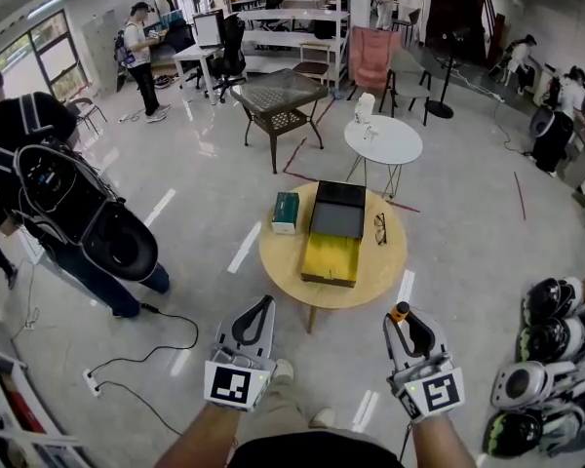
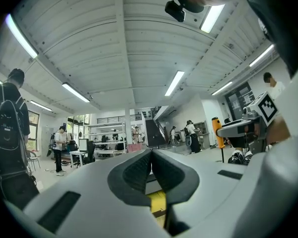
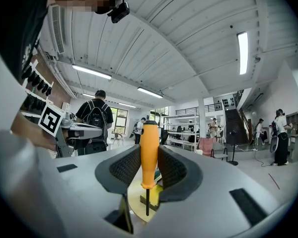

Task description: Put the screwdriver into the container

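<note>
Item: screwdriver (image 3: 149, 148), orange handle clamped upright in our right gripper (image 3: 149, 158), lower centre of frame. Left gripper (image 2: 150, 156) closed, empty. Container (image 1: 329, 278) mid-frame on round table (image 1: 278, 256), well apart. We advise: carry forward, shaft steady, release inside the walls

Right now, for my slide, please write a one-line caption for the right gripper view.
Right claw grips the orange screwdriver by its handle, the round wooden table beyond.
</note>
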Action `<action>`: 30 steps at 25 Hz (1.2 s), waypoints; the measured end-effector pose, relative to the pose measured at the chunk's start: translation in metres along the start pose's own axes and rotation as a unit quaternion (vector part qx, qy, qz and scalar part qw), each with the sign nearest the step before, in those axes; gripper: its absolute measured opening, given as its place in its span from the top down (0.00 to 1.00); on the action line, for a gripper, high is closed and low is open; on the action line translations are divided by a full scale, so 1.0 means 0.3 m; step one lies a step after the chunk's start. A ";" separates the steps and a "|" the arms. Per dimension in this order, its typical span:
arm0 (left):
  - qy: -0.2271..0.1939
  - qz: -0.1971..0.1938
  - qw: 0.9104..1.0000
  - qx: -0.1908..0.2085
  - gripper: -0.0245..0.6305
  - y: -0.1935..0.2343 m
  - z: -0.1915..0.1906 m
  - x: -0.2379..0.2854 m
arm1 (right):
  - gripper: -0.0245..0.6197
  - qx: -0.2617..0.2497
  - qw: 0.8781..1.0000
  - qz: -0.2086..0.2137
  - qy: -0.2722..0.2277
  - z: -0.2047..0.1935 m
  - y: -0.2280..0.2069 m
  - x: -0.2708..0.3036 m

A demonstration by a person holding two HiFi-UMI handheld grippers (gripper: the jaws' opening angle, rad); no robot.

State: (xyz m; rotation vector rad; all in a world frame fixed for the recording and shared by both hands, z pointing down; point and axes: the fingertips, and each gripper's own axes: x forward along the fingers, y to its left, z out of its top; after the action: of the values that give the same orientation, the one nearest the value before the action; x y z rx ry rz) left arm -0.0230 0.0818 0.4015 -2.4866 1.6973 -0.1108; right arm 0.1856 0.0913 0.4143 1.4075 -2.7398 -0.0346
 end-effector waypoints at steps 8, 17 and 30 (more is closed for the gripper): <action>-0.007 -0.016 1.000 0.004 0.94 0.066 0.012 0.111 | 0.78 0.001 1.000 -0.017 0.000 0.010 -0.032 0.093; 0.001 -0.028 1.000 0.007 0.94 0.167 -0.002 0.267 | 0.78 0.008 0.999 -0.032 -0.002 0.019 -0.109 0.254; 0.008 -0.031 0.999 0.003 0.94 0.289 -0.054 0.439 | 0.78 0.013 0.999 -0.037 0.018 -0.008 -0.172 0.440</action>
State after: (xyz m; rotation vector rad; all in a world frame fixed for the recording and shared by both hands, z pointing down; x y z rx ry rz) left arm -0.0570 -0.0729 0.4032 -2.5421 1.6231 -0.1414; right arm 0.1508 -0.0460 0.4202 1.5015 -2.6683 0.0223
